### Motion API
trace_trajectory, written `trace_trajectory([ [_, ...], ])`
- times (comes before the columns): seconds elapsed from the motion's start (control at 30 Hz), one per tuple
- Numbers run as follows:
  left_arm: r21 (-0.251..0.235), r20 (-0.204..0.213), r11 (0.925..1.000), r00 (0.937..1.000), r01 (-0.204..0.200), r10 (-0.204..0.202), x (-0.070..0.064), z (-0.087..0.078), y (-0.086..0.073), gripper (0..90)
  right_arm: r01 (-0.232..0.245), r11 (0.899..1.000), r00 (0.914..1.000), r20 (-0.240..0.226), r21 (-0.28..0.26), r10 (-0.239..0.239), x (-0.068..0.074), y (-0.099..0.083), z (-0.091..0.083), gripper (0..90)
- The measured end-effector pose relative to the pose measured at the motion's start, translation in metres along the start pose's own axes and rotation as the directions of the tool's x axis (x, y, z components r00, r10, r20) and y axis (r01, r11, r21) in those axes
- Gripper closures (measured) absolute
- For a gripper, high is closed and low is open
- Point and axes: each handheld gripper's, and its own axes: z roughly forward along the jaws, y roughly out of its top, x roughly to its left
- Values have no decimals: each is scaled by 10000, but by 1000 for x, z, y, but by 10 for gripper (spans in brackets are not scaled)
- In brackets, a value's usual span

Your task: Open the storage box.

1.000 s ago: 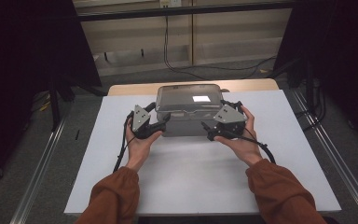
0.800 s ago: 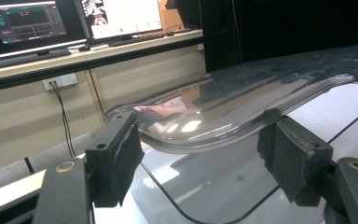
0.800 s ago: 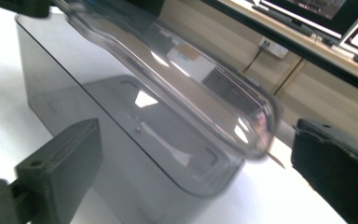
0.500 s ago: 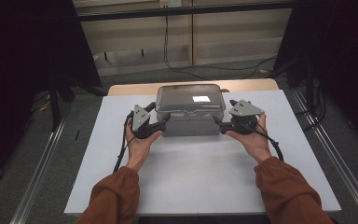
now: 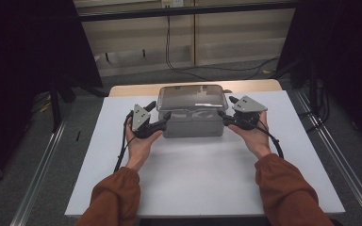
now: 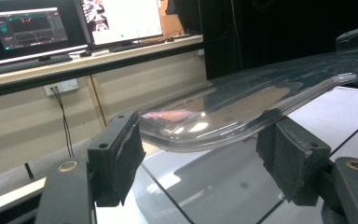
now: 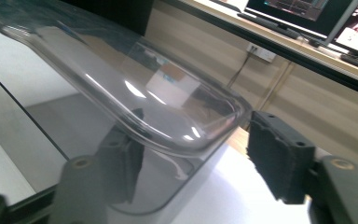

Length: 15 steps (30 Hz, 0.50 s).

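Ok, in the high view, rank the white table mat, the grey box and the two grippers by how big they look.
1. White table mat, by far the largest.
2. Grey box with its clear lid.
3. Left gripper and right gripper: they look alike, so no ranking between them.

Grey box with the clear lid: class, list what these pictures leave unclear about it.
- Contents of the box: high view, glare on the lid.
- Left gripper contact with the lid: jaws stand apart, touch unclear.
- Right gripper: one jaw blurred behind the lid's rim.
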Motion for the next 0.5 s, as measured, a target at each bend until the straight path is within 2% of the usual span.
trace_trajectory([
  [0.2,-92,51,10000,10000,-20,20,3,2,4,298,25,9996,9998,-181,-270,-29,0,6,3,447],
  [0.27,-82,48,10000,10000,-14,14,4,2,5,291,42,9993,9999,-98,-383,-45,0,7,3,449],
  [0.4,-104,111,9999,9999,-28,29,7,6,10,273,-476,9966,9988,-148,-672,467,-3,8,3,461],
  [0.5,-140,75,9999,10000,-64,65,9,7,14,270,-576,9954,9983,-170,-763,565,-6,8,3,489],
])
